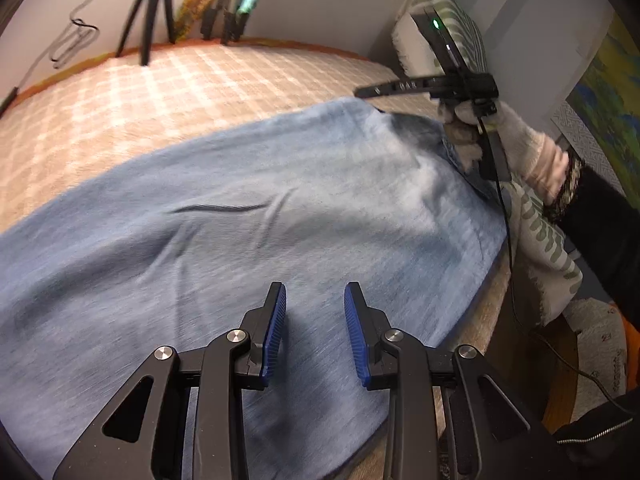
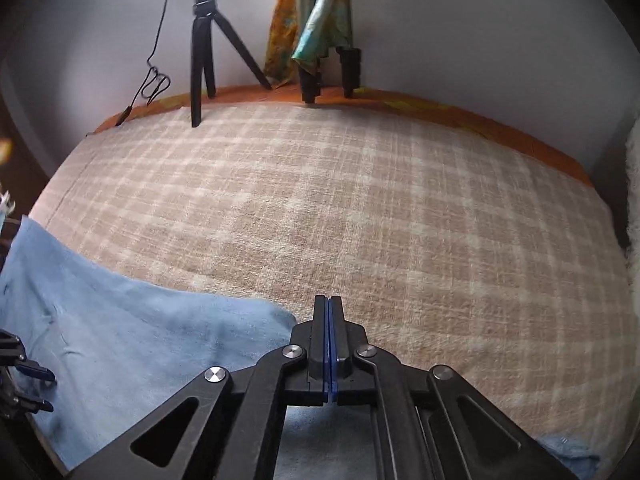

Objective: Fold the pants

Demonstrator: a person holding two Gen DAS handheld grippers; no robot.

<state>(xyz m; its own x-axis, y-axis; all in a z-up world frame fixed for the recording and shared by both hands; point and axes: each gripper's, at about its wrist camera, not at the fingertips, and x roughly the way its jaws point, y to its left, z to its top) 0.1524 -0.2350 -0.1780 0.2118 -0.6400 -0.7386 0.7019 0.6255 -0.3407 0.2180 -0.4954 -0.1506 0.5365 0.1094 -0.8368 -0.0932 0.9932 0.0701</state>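
- Left hand-held gripper (image 1: pixel 315 308): blue pads spread, nothing between them, over light blue denim pants (image 1: pixel 248 216).
- Right hand-held gripper (image 2: pixel 328 320): pads pressed together, empty, past the pants' edge.
- Beyond: open beige checked bedspread (image 2: pixel 380 200).
- Pants lie flat, lightly creased.

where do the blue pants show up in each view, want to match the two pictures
Left wrist view: the pants fill the middle and lower left, spread over the checked blanket, under the open left gripper.
Right wrist view: the pants lie in the lower left corner, running under the shut right gripper.
Shared landmark: the black tripod standing at the blanket's far edge by the wall.
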